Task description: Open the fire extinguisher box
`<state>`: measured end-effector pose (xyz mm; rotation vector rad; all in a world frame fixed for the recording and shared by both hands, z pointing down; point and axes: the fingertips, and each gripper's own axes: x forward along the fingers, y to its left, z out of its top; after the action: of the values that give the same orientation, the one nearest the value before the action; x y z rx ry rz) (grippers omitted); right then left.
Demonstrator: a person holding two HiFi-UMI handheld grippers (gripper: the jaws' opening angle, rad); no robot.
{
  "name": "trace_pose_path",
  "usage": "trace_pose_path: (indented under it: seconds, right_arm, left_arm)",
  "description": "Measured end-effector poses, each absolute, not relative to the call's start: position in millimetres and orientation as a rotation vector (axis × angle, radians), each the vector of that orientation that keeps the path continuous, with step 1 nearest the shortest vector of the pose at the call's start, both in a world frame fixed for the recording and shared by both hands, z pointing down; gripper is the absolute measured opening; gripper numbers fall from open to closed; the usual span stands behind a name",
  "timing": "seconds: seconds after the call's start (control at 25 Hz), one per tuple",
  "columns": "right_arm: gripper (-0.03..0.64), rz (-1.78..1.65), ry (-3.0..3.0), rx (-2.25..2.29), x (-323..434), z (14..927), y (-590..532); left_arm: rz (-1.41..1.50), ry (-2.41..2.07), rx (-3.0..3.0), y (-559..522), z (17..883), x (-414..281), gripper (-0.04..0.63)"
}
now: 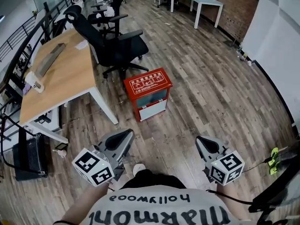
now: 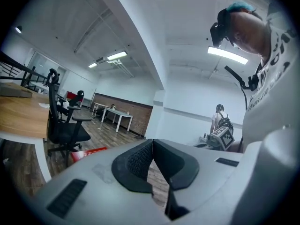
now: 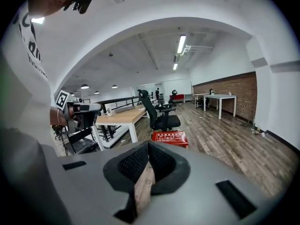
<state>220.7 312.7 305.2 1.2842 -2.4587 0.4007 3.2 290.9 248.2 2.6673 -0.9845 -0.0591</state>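
1. Progress: the box (image 1: 147, 93) is shut, lid down and front panel closed. As far as the views show, no step of the task is done.
2. Location: the box stands on the floor ahead of you, just right of the worktop (image 1: 70, 78) and near a black chair (image 1: 119, 46).
3. Left gripper (image 1: 126, 134): jaws closed, nothing between them, well apart from the box.
4. Right gripper (image 1: 202, 141): jaws closed, empty, also well apart from the box.
5. Remaining, by judgement: close in on the box, take its door or lid, and open it.
6. Count: one box, two grippers, one worktop, one chair beside the box. More chairs stand farther off.
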Motion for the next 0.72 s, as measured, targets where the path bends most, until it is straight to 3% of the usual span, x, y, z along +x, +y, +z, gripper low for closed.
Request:
trace_pose_path:
  seconds: [0.72]
  right_arm:
    - [0.009,0.448,-2.426,1.276,124,325,230]
  left_arm:
    - [0.01,-0.846,2.638,204,281,-70,0.008]
